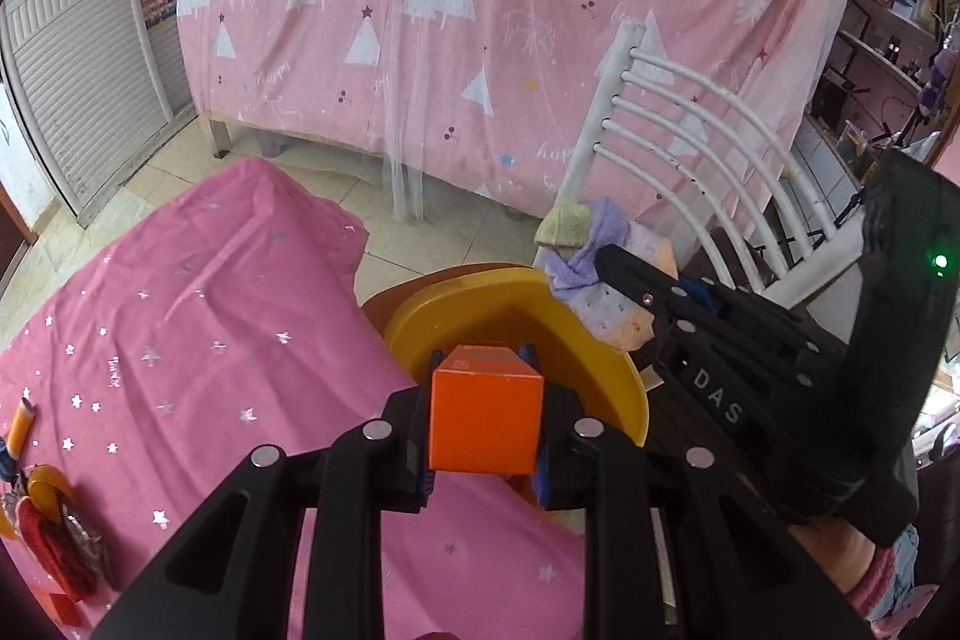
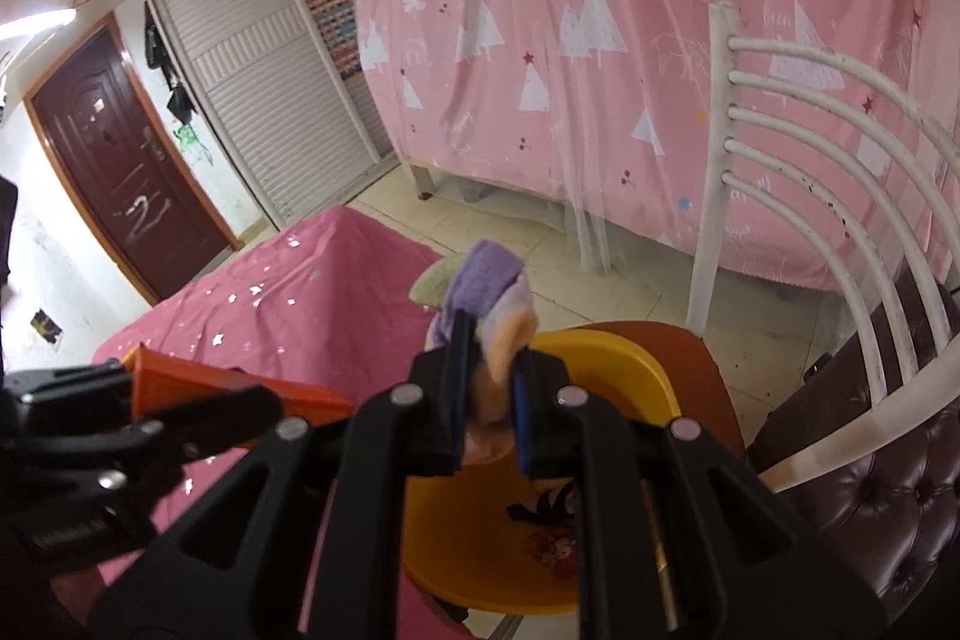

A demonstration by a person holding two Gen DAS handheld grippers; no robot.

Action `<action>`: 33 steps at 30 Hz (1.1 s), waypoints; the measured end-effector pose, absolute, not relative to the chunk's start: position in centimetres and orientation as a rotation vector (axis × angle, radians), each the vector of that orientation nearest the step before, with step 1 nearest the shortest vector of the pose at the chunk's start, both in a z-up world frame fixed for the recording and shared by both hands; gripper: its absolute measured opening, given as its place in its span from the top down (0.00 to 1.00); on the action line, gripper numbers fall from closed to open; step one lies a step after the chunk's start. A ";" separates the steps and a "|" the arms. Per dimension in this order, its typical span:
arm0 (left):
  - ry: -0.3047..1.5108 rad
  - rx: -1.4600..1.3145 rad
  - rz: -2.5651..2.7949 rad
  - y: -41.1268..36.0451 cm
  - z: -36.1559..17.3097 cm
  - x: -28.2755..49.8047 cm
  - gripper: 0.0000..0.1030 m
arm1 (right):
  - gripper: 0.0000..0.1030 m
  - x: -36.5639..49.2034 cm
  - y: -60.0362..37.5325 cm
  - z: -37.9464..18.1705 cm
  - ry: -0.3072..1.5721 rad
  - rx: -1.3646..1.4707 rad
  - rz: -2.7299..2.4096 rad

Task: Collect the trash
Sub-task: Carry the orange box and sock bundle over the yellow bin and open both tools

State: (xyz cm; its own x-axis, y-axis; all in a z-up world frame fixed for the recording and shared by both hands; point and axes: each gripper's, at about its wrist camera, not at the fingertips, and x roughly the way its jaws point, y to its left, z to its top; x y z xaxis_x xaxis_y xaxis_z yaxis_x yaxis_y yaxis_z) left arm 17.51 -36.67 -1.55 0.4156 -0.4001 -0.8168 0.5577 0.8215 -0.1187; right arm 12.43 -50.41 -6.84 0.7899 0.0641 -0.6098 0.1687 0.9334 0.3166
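Observation:
My left gripper (image 1: 485,388) is shut on an orange box (image 1: 485,424), held just over the near rim of a yellow basin (image 1: 432,304). My right gripper (image 2: 489,388) is shut on a crumpled cloth in purple, peach and pale green (image 2: 486,286), hanging above the same yellow basin (image 2: 606,358). In the left wrist view the right gripper (image 1: 606,262) reaches in from the right with the cloth (image 1: 591,244) over the basin's far rim. From the right wrist view the orange box (image 2: 240,388) shows at the left in the other gripper. Small scraps (image 2: 549,526) lie inside the basin.
The basin stands on a brown stool (image 2: 690,358) beside a table under a pink starred cloth (image 1: 180,340). A white chair with a dark padded seat (image 2: 840,232) stands right. Bits of orange and red litter (image 1: 48,514) lie at the table's left. A pink draped bed (image 1: 480,10) is behind.

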 end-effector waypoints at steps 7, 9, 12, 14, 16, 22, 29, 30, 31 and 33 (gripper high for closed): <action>1.002 0.162 -0.586 -38.0 -2.9 18.5 0.76 | 0.89 13.0 -51.3 -8.0 0.687 0.406 -0.067; 1.012 0.155 -0.583 -38.0 -3.0 18.8 0.57 | 0.88 13.1 -51.5 -8.3 0.695 0.416 -0.066; 1.016 0.126 -0.573 -37.6 -3.1 19.1 0.41 | 0.87 13.4 -51.7 -8.9 0.711 0.428 -0.065; 1.021 0.114 -0.562 -37.1 -3.1 19.2 0.41 | 0.83 13.7 -51.6 -9.2 0.724 0.432 -0.060; 1.023 0.089 -0.550 -36.2 -2.9 19.3 0.40 | 0.69 13.9 -51.6 -9.5 0.734 0.436 -0.055; 1.007 0.022 -0.528 -33.6 -1.5 19.0 0.39 | 0.58 14.2 -50.8 -9.9 0.750 0.414 -0.049; 0.969 -0.034 -0.510 -29.6 0.1 17.5 0.37 | 0.53 13.7 -49.5 -9.1 0.732 0.386 -0.041; 0.963 -0.043 -0.502 -28.8 0.4 17.2 0.37 | 0.51 13.6 -49.2 -8.9 0.726 0.379 -0.037; 0.958 -0.046 -0.496 -28.2 0.5 17.1 0.37 | 0.48 13.5 -48.8 -8.5 0.716 0.371 -0.029; 0.938 -0.048 -0.485 -26.9 1.0 16.8 0.37 | 0.48 13.4 -48.0 -7.9 0.703 0.364 -0.012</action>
State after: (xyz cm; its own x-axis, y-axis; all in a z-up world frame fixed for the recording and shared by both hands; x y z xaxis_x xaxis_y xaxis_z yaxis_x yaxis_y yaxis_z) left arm 16.75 -26.89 1.01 0.4927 -0.4206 -0.7618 0.3793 0.8917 -0.2470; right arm 13.38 -47.98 -7.90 0.7655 0.1106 -0.6339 0.1324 0.9370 0.3233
